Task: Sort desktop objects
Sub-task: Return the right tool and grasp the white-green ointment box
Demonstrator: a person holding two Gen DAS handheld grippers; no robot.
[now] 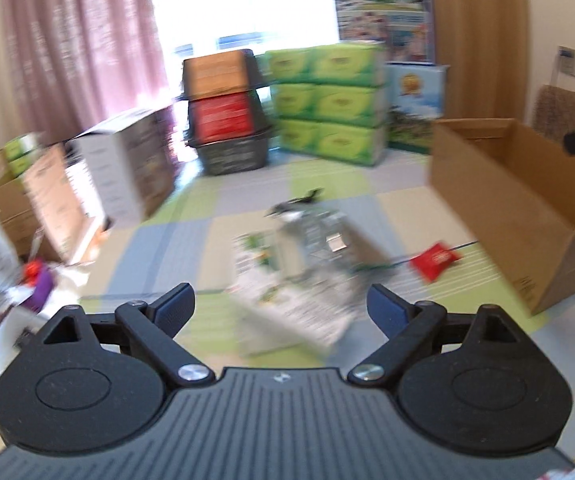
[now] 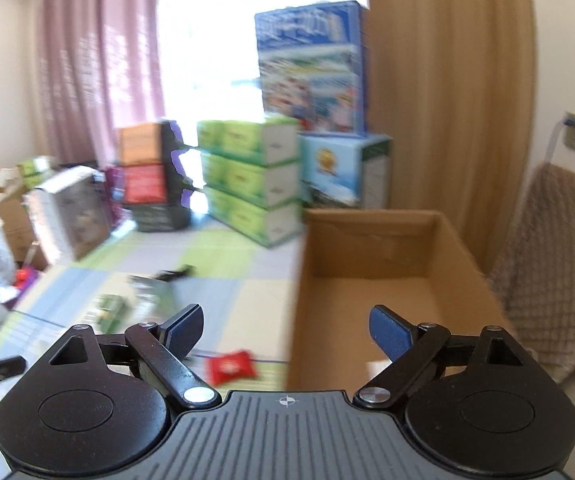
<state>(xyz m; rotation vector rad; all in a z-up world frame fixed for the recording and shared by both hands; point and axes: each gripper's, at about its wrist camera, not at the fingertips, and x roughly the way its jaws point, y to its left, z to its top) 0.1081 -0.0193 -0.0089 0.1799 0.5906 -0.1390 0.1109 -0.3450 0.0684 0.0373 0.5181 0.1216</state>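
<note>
While both views are motion-blurred, the essentials read clearly: left tool (image 1: 281, 304) has its jaws spread wide with nothing between them, and right tool (image 2: 285, 326) likewise, apart and empty. Ahead of the left tool, near its jaws, lies a heap of printed paper packets (image 1: 299, 280) under something clear and crinkled, detail too smeared to resolve. Judged light, floppy and slippery; best pinched at a flat edge or corner, not mid-heap. Red sachet (image 1: 435, 260) lies beyond and to the right of the left tool; just ahead-left of the right tool. Small, soft, pillow-like; take it across its middle. Open cardboard box (image 2: 371, 248), directly ahead-right of the right tool, looks the likely destination.
</note>
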